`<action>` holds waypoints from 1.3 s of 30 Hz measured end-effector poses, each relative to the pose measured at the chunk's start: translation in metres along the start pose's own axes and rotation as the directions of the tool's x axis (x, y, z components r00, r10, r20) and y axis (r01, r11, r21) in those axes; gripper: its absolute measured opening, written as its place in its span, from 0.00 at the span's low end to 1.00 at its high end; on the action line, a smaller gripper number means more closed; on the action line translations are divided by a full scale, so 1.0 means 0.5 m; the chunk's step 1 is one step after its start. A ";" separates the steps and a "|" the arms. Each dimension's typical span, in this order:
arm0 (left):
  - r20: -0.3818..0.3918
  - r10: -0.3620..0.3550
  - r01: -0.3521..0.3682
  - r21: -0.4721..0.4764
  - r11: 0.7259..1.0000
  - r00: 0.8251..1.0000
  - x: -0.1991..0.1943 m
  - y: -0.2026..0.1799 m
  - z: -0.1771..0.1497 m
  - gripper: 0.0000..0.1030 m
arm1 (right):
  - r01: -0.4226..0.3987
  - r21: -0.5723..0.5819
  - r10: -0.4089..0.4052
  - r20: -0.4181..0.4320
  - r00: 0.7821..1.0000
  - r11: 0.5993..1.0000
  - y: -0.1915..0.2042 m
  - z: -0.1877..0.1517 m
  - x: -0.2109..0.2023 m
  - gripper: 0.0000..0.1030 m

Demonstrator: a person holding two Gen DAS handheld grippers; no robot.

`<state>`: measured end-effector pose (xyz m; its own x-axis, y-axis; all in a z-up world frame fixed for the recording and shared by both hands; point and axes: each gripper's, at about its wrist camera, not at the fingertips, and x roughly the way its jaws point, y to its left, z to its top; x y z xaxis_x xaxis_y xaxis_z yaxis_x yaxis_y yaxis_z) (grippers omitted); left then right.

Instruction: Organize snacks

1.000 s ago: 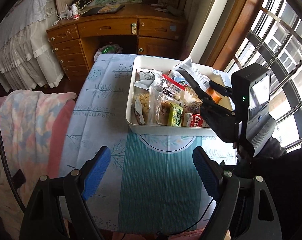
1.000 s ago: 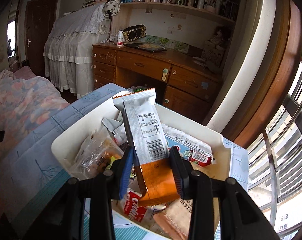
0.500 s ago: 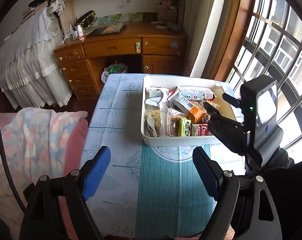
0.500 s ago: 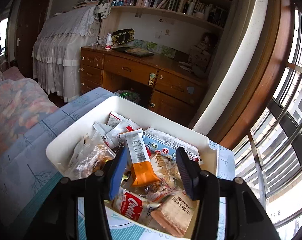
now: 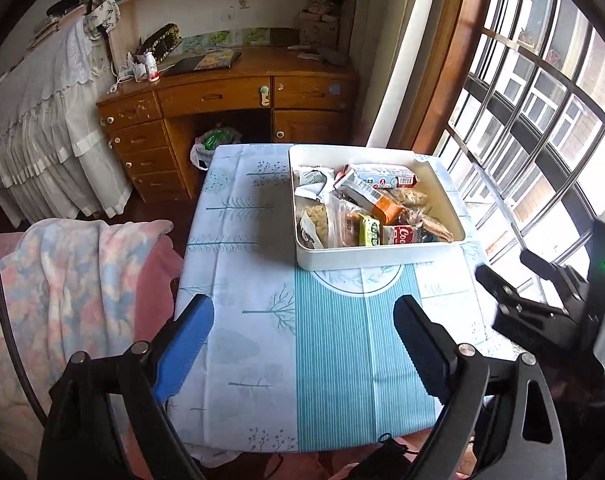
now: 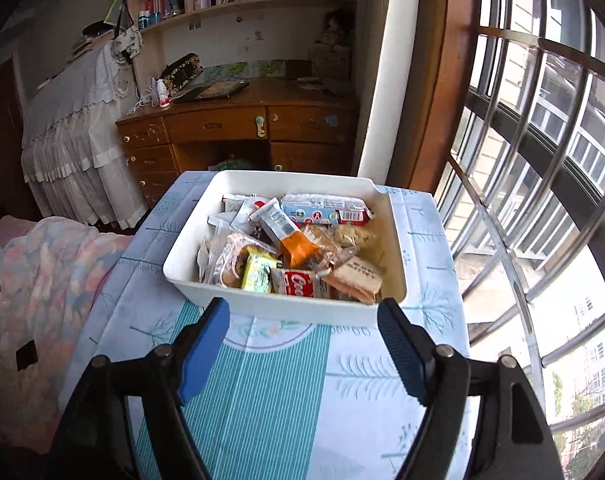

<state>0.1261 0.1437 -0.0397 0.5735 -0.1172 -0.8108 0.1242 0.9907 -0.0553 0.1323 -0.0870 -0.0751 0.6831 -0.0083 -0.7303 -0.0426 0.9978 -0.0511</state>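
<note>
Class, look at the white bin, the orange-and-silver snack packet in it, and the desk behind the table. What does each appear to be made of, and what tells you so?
White bin: probably plastic, smooth with rounded moulded corners and a soft sheen.
Orange-and-silver snack packet: likely metallised film, crinkled and printed with a barcode.
Desk: wood, orange-brown and varnished, with scuffed, chipped drawer fronts.

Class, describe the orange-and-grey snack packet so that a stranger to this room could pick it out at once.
Find the white rectangular plastic tub on the blue patterned tablecloth. The long grey packet with a bright orange end lies slantwise on top of the pile, near the middle. No neighbouring packet has its barcode label and solid orange end.
</note>
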 end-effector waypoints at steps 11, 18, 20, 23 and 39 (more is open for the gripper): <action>0.019 -0.042 0.041 0.015 0.999 0.999 -0.076 -0.066 -0.032 0.99 | 0.083 0.019 -0.081 -0.089 0.993 0.996 0.009 -0.090 -0.166 0.89; 0.071 0.017 -0.018 0.020 1.000 0.997 -0.115 -0.122 -0.048 0.99 | 0.002 0.121 0.010 -0.100 0.995 0.993 -0.009 -0.073 -0.260 0.91; 0.073 0.021 -0.022 0.011 1.000 0.997 -0.114 -0.130 -0.050 0.99 | 0.000 0.141 0.013 -0.090 0.996 0.990 -0.010 -0.071 -0.273 0.93; 0.080 0.033 -0.033 -0.002 0.999 0.996 -0.111 -0.141 -0.052 0.99 | 0.057 0.202 -0.040 -0.086 0.995 0.978 -0.018 -0.077 -0.276 0.93; 0.094 0.057 -0.052 -0.051 0.997 0.994 -0.070 -0.154 -0.052 0.99 | 0.030 0.159 -0.019 -0.069 0.997 0.987 -0.014 -0.083 -0.238 1.00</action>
<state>0.0757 0.0730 -0.0222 0.6529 -0.0664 -0.7545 0.0522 0.9977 -0.0426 0.0208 -0.0955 -0.0161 0.6318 -0.0319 -0.7745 0.0946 0.9949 0.0362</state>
